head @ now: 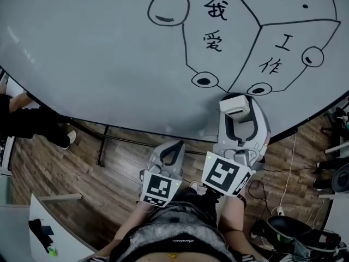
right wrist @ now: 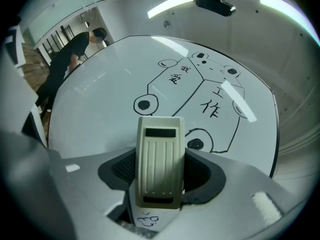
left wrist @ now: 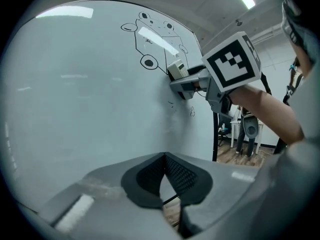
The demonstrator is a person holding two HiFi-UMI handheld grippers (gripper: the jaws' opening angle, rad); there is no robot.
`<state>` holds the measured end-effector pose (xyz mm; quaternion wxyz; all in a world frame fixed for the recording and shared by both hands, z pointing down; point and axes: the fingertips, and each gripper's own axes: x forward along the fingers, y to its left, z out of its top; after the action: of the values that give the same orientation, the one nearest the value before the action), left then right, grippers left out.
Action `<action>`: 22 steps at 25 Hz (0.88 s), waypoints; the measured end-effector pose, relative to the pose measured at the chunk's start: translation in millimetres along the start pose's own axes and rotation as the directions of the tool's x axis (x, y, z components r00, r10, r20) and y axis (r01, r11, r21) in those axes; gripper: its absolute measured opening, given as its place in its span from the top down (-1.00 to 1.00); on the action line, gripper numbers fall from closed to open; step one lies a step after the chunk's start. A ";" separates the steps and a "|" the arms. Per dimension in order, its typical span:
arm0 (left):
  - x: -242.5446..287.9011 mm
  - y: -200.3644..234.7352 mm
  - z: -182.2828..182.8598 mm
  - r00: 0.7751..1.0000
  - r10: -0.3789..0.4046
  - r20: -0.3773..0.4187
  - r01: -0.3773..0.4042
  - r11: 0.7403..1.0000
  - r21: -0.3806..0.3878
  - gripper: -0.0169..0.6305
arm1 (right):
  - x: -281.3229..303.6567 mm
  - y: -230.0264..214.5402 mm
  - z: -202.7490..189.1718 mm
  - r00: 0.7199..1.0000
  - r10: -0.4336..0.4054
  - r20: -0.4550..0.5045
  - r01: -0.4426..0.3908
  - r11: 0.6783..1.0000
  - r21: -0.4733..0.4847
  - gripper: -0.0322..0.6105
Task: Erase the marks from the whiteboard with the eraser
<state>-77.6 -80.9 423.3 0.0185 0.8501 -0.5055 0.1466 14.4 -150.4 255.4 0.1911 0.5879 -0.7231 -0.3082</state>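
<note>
- The right gripper (head: 238,116) has its fingers clamped on the eraser (head: 235,103), which is at the whiteboard (head: 98,48) just under the drawing (head: 240,42), centre-right of the head view. Uneven pressure could twist it loose.
- The left gripper (head: 175,146) has its fingers shut together and holds nothing.
- A person (head: 32,121) stands at the left edge, clear of the strokes.

drawing (head: 260,26): top cut off, head view | eraser (right wrist: 159,161): felt face hidden
</note>
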 end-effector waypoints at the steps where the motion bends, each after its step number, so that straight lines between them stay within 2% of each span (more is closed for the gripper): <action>1: 0.2 1.8 0.2 1.000 -0.014 0.002 0.014 1.000 0.006 0.93 | 0.6 5.9 4.8 1.000 0.018 0.004 -0.018 1.000 0.014 0.10; 3: -0.2 5.2 0.1 0.999 -0.040 0.006 0.040 0.999 0.015 0.93 | 3.8 23.8 19.8 0.998 0.049 0.032 -0.050 0.999 0.009 0.10; 6: -3.2 11.5 -0.2 0.998 -0.063 0.012 0.063 0.998 0.026 0.93 | 11.1 53.9 43.8 0.995 0.063 0.081 -0.059 0.997 -0.048 0.10; 10: -5.7 20.0 -3.8 0.997 -0.075 0.010 0.075 0.997 0.027 0.93 | 13.4 69.2 52.6 0.995 0.068 0.078 -0.062 0.995 -0.078 0.10; 15: 2.1 15.2 -2.6 0.995 -0.097 0.004 0.097 0.995 0.026 0.93 | 10.0 41.0 44.7 0.996 0.033 0.081 -0.030 0.999 -0.032 0.10; 22: 22.1 -25.1 8.2 0.989 -0.150 0.012 0.150 0.988 0.033 0.93 | 1.5 -11.6 23.3 0.994 -0.013 0.106 0.004 0.996 0.086 0.09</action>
<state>-44.2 -89.0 424.3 0.0120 0.8870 -0.4377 0.1469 7.6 -148.1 230.2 0.1255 0.5814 -0.7422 -0.3088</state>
